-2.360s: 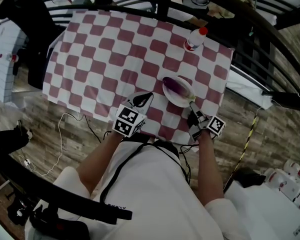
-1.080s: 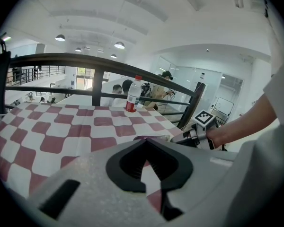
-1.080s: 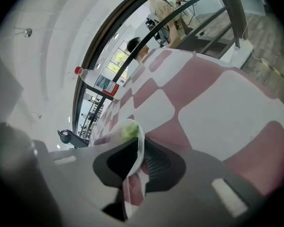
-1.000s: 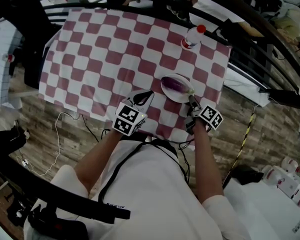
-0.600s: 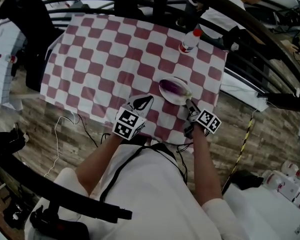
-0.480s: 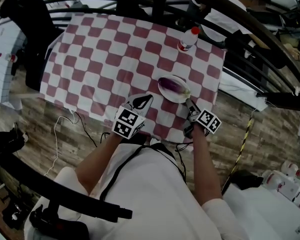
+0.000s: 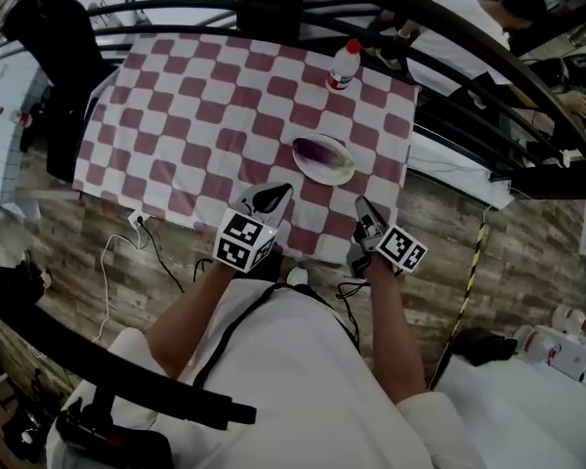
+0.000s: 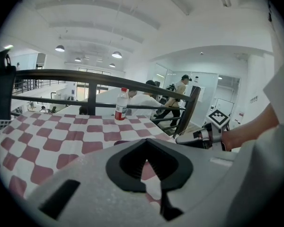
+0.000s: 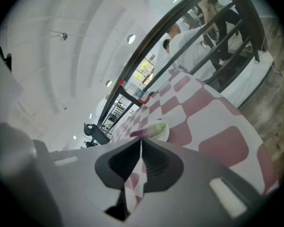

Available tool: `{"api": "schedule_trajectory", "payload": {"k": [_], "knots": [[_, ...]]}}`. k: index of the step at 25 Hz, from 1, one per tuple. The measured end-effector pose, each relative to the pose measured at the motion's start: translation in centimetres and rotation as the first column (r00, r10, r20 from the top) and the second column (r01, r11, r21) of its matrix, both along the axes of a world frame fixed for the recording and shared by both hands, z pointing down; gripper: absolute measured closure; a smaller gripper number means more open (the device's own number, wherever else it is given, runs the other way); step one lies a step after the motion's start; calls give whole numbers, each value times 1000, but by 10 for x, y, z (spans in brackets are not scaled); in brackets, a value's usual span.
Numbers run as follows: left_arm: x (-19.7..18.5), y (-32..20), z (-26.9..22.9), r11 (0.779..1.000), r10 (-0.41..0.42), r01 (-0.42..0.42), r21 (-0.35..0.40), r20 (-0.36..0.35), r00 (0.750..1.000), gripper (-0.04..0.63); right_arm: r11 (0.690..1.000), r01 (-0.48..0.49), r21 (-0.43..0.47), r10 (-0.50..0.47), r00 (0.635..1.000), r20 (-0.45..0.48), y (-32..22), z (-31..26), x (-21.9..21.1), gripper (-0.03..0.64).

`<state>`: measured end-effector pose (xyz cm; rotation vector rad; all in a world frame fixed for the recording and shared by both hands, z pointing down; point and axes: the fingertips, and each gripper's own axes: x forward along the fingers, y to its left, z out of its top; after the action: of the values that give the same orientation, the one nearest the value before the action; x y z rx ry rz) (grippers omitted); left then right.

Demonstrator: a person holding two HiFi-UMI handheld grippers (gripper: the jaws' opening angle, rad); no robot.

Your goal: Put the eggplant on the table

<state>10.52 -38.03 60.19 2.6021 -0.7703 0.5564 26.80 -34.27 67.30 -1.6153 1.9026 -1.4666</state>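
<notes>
Okay, both grippers sit on the near side of the plate (image 7: 344,171), off or right at the table's near edge. Left gripper (image 7: 279,193): jaws together, nothing in them. Right gripper (image 7: 361,207): jaws have just been closing and now meet, nothing between them either.

Eggplant (image 7: 317,151) lies on the plate, beyond both grippers, touched by neither. From the right gripper it lies ahead and slightly left; from the left gripper, ahead and to the right. Its long axis runs across the plate on a slant, purple body on the plate's left side. The pale green stem end is on the plate's right side, toward the right gripper; the right gripper view shows this best. Both tips look about equally near the plate, but the right one is closer to the stem end, so it seems the likelier hand for a grab. Judgement: the eggplant is not yet on the bare cloth, and a pickup would need the jaws reopened and lined across the long axis.

Plate sits on a red-and-white checked tablecloth (image 7: 195,115), near its right front corner. The cloth left of the plate is bare, plenty of room to set down. Beyond the plate, near the far edge, stands a clear bottle (image 7: 344,63) with a red cap, upright, well apart.

Farther past the plate: dark curved railing (image 7: 449,27), wood-look floor (image 7: 449,252) to the right, people in the background.
</notes>
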Motion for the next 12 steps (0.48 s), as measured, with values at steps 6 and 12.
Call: {"api": "schedule_trajectory", "payload": {"k": [6, 12], "knots": [[4, 32, -26, 999, -22, 23, 35, -31, 999, 589, 995, 38, 88, -35, 999, -28, 45, -39, -4, 611], [3, 69, -44, 997, -46, 48, 58, -43, 998, 589, 984, 73, 164, -62, 996, -68, 85, -72, 0, 611]]}}
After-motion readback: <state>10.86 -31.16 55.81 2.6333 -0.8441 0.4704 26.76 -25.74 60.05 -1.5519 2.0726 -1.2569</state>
